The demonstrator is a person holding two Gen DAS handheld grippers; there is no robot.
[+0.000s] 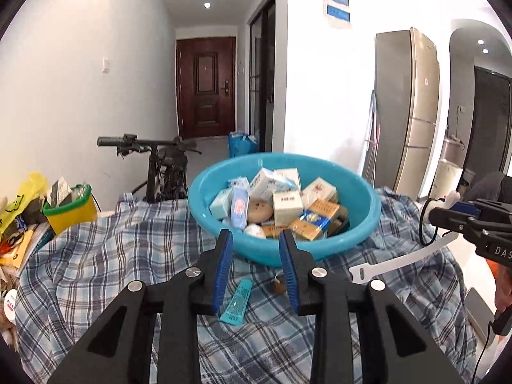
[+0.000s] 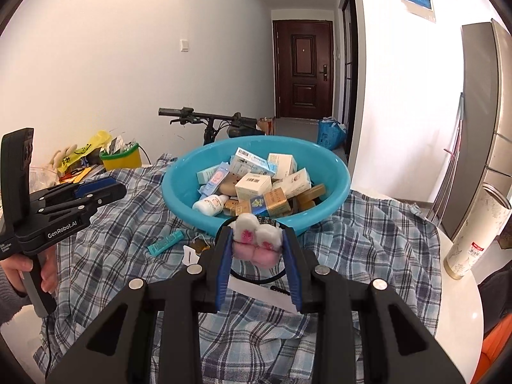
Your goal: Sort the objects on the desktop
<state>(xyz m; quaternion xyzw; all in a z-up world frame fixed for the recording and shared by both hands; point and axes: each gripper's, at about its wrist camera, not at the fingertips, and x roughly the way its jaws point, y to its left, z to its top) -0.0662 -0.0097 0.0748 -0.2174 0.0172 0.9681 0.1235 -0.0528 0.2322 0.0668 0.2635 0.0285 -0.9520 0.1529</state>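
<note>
A blue basin [image 1: 358, 198] [image 2: 179, 185] full of small boxes and bottles stands on a plaid cloth [image 1: 112, 256]. My left gripper [image 1: 256, 235] hovers in front of the basin's near wall, open, with nothing between its blue pads. On the cloth under it lie a teal tube [image 1: 238, 300] [image 2: 166, 241] and a small brown object [image 1: 279, 286]. My right gripper [image 2: 256, 233] is shut on a white and pink plush hair tie [image 2: 256, 240], whose black loop hangs below. It is near the basin's front rim. In the other views, the right gripper [image 1: 448, 214] is at the right and the left gripper [image 2: 108, 188] at the left.
A yellow bin with a green rim [image 1: 70, 211] [image 2: 123, 158] and loose clutter sit at the left. A tall printed tumbler [image 2: 476, 227] stands at the right table edge. A white strap [image 1: 400, 262] lies on the cloth. A scooter handlebar [image 1: 144, 142] rises behind the table.
</note>
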